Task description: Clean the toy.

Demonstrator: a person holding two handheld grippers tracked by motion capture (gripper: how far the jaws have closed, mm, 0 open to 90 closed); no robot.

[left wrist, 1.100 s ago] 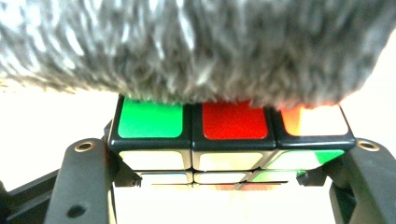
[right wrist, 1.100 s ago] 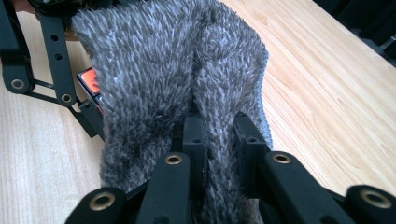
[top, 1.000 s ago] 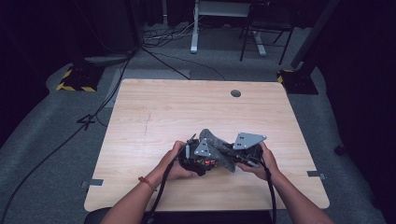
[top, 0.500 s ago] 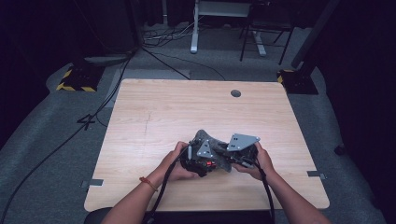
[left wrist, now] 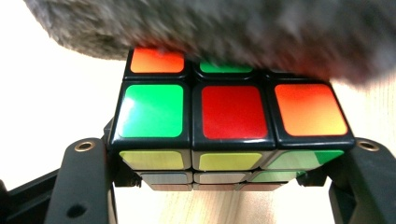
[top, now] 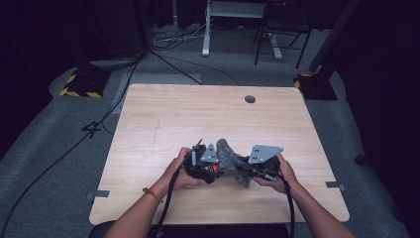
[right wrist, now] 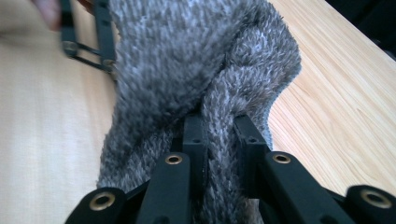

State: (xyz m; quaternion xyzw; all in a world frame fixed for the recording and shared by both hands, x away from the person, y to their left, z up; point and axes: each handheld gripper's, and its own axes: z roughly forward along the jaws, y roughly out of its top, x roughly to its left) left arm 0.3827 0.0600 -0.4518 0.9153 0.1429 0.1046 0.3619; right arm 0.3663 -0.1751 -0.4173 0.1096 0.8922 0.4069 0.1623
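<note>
A colour-tiled puzzle cube [left wrist: 229, 116] sits between the jaws of my left gripper [left wrist: 227, 149], which is shut on its two sides. A grey fuzzy cloth [left wrist: 233, 28] lies over the top of the cube and hides its upper rows. My right gripper [right wrist: 219, 128] is shut on a bunched fold of that cloth [right wrist: 187, 60]. In the high view both grippers meet near the table's front middle: the left gripper [top: 210, 168], the right gripper [top: 246, 172], and the cloth [top: 230, 156] humped between them, with a speck of the cube [top: 216, 167] showing.
The wooden table [top: 198, 119] has a round cable hole [top: 250, 99] at the back right. Beyond it stand a desk frame [top: 205, 29] and a chair [top: 280, 34] on dark carpet. A cable [top: 168, 208] trails from the left gripper along the forearm.
</note>
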